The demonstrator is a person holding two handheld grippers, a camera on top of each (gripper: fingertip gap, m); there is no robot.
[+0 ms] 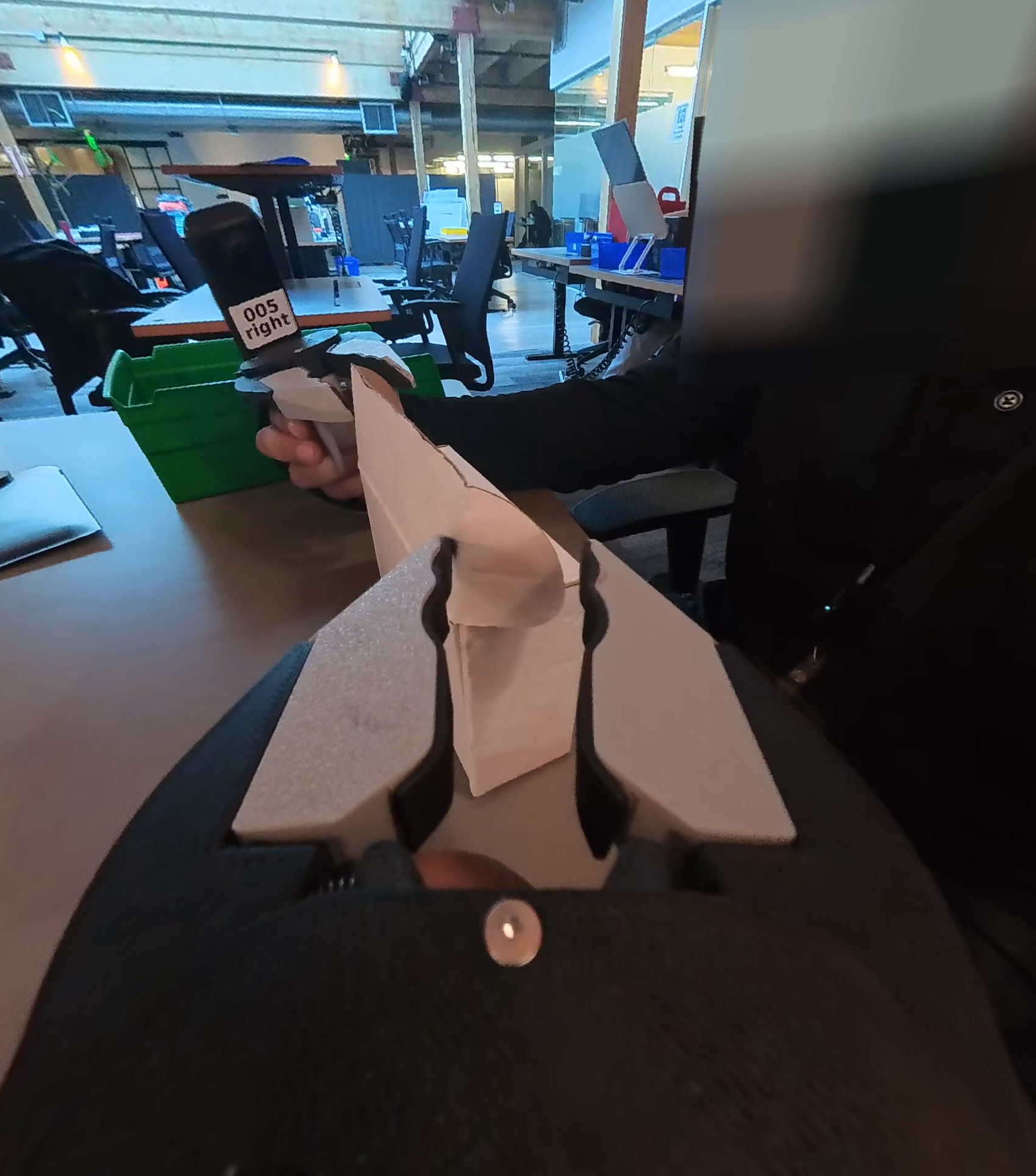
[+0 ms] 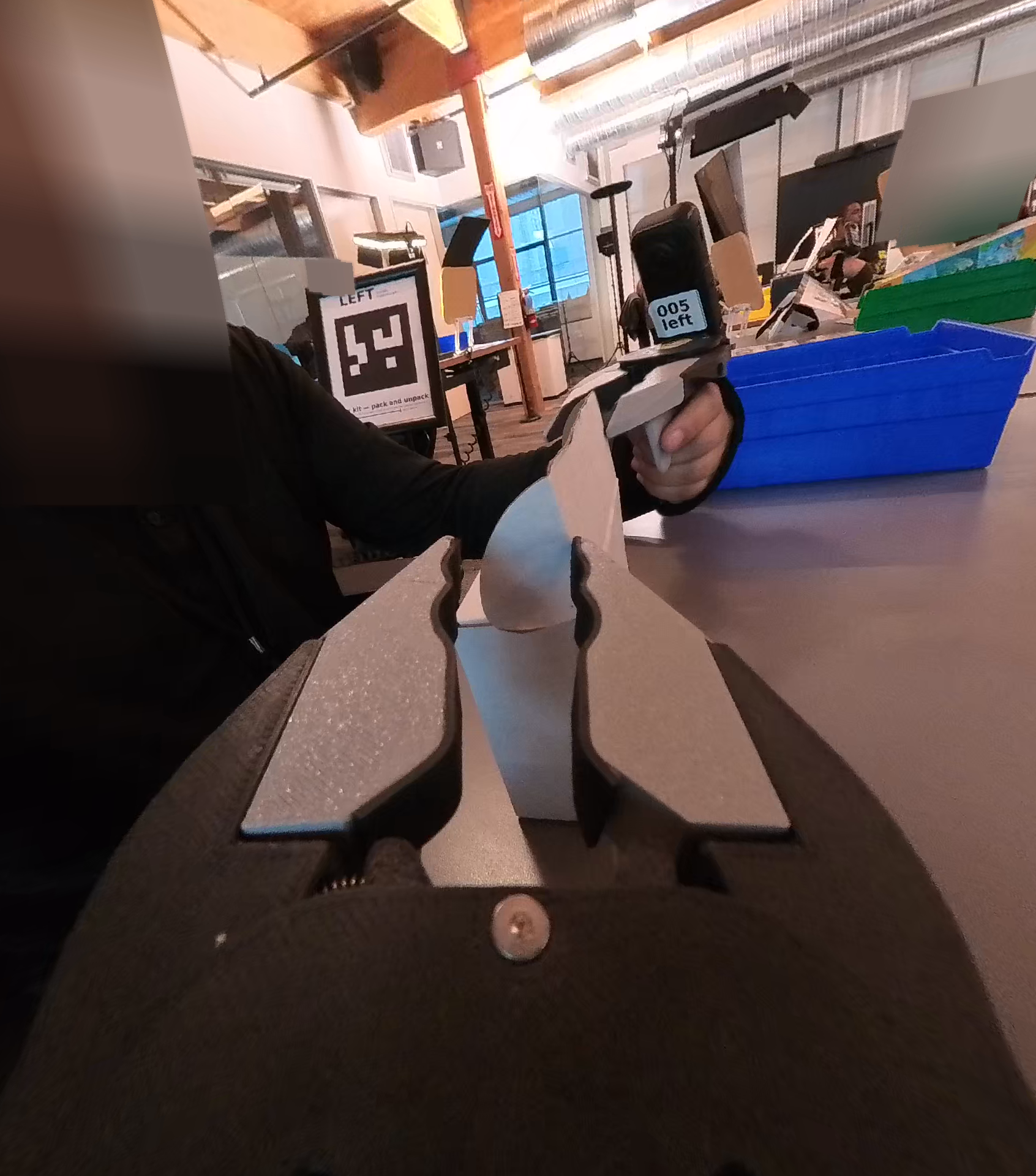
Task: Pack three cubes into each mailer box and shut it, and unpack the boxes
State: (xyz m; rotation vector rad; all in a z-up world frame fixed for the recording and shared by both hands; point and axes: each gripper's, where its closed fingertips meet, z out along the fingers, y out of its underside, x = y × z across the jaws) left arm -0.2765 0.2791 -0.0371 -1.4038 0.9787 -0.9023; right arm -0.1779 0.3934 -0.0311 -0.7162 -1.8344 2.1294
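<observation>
white mailer box, green bin, blue bin.

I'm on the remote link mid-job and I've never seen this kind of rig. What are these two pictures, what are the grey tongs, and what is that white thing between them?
No robot here: a person holds a hand tool with tongs in each hand, each carrying a camera looking along its fingers. The left wrist view shows the left tongs up close; the right wrist view shows the right tongs. Each view also catches the other tool farther off. Both tongs straddle opposite ends of a white mailer box, lid flaps raised, held over the table; whether they pinch it is unclear. A green bin and a blue bin sit behind. No cubes are visible.
</observation>
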